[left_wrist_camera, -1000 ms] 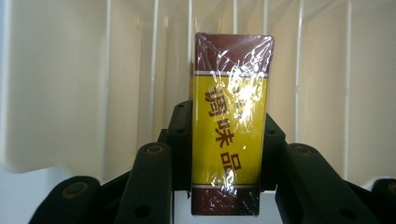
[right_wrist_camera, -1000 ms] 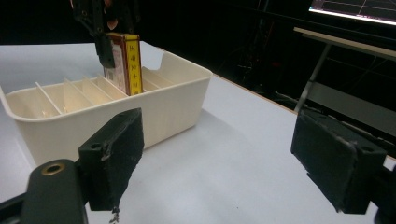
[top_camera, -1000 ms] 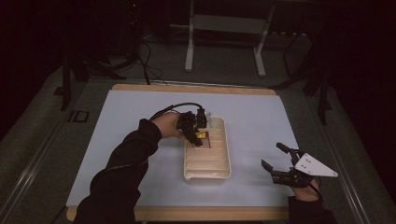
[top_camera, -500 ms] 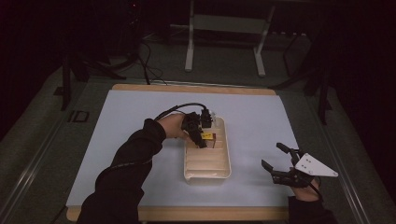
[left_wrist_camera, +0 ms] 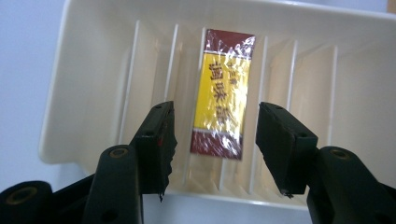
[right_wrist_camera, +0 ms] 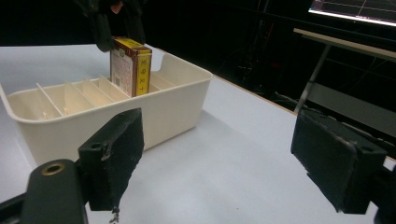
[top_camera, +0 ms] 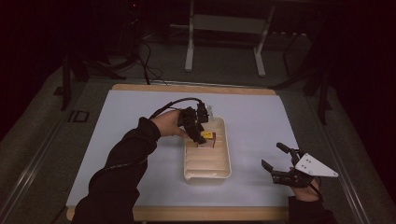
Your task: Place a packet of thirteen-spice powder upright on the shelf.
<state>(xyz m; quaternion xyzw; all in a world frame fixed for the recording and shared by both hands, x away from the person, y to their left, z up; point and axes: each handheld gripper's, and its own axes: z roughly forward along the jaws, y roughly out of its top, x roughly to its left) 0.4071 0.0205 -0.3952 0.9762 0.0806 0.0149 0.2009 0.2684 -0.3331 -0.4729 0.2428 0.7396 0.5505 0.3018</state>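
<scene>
My left gripper (left_wrist_camera: 212, 135) has just been opening its jaws, clear of the yellow-and-maroon box (left_wrist_camera: 224, 95) standing on edge in a slot of the cream divider tray (top_camera: 224, 161), long axis along the divider, toward three o'clock on the desk. My right gripper (top_camera: 280, 163), at four o'clock, gapes wide, holding nothing.

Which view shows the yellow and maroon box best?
The left gripper view: the box stands between dividers of the slotted tray, its printed top facing the camera. The right gripper view shows two of its sides; the high view shows it small, beside the left gripper.
</scene>
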